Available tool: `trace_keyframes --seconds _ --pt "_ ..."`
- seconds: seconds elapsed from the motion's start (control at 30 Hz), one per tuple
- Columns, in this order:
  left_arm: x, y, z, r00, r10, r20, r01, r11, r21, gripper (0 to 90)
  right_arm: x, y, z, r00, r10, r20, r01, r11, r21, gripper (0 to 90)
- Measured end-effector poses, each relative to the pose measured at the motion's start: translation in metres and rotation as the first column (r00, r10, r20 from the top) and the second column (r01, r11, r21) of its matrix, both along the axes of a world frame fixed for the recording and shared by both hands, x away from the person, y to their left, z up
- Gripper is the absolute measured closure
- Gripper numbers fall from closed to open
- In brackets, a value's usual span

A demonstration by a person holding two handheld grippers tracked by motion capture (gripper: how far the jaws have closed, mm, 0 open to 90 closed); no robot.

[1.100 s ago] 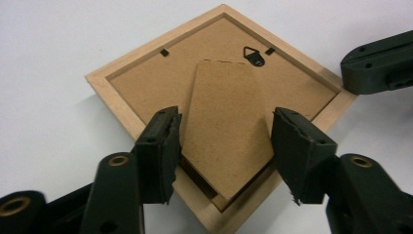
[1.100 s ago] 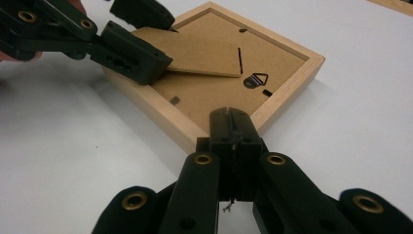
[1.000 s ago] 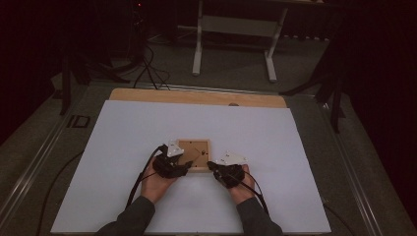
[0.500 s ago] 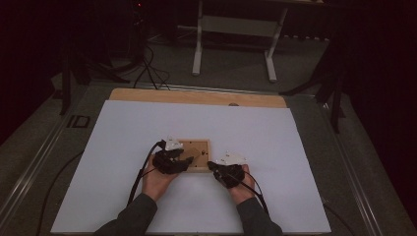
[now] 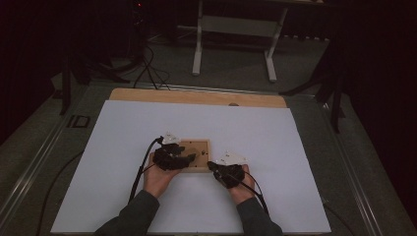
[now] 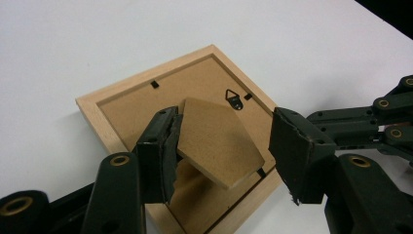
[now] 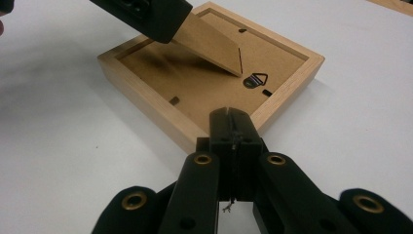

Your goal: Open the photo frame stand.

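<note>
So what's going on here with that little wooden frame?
A person works on a wooden picture frame lying face down on the white table, a gripper in each hand. The left gripper has its jaws, just opening wider, around the frame's fold-out stand flap, which is lifted off the backing. The right gripper, jaws shut, rests at the frame's near edge.

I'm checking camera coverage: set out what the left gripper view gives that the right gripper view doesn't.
Left gripper view: the left gripper with its jaws, which have just been opening, apart around the raised stand flap. Right gripper view: the right gripper with its jaws pressed shut by the wooden frame, at its near edge. Shared: the frame lying face down, its flap and the triangular hanger.
</note>
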State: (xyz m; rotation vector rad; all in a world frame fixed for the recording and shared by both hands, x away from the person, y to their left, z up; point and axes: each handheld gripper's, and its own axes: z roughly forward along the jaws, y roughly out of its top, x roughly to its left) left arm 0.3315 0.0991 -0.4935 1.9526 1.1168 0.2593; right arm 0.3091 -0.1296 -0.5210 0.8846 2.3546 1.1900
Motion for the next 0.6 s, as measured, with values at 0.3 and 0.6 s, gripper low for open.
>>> trace_keyframes --seconds 0.3,0.6 --pt "0.0005 0.0037 -0.0015 0.9993 0.015 -0.033 -0.015 0.9998 -0.015 41.9 -0.0002 0.0001 0.0 1.0 0.0 0.002 0.0 1.0 -0.002 89.6" --pt "0.0025 0.0026 -0.007 0.9964 0.001 -0.085 -0.003 0.9998 -0.017 40.8 -0.0003 0.0 -0.0001 1.0 0.0 0.002 0.0 1.0 -0.001 89.6"
